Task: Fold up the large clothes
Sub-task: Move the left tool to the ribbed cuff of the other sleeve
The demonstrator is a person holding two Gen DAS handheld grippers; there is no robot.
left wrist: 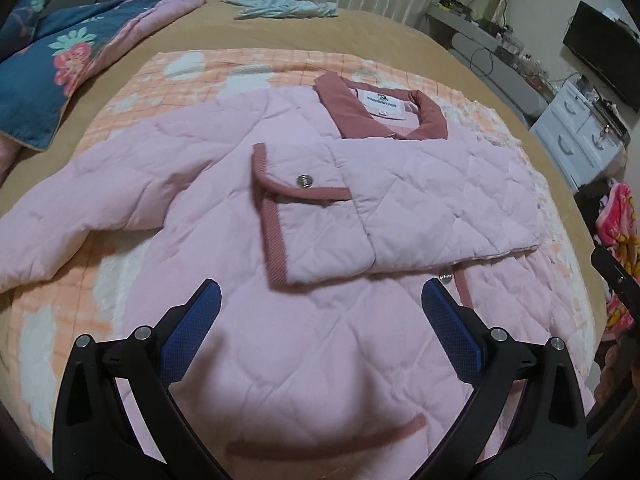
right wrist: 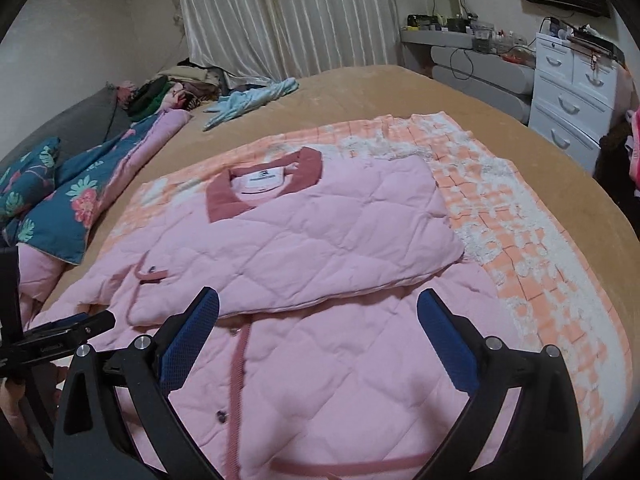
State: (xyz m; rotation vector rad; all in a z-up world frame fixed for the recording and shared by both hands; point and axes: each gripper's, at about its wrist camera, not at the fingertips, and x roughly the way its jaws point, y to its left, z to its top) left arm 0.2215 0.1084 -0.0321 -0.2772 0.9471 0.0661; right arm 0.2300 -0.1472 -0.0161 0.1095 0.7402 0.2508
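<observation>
Pink quilted jacket (left wrist: pixel 320 340), lying front-up on an orange checked blanket (right wrist: pixel 520 240) spread over the bed (right wrist: pixel 440 92). 1 sleeve (left wrist: pixel 380 208) is folded across the chest, cuff near the middle; the other sleeve (left wrist: pixel 80 208) lies stretched out to the side, unfolded. The body is not yet folded, so roughly the first third appears done. Left gripper (left wrist: pixel 320 292) and right gripper (right wrist: pixel 318 300) hover above the hem, jaws spread wide, holding nothing.

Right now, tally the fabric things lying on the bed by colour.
Pink: 1, the quilted jacket
Orange and white: 1, the checked blanket
Blue floral: 1, the comforter
Light blue: 1, the garment
Mixed colours: 1, the clothes pile
Total: 5
</observation>
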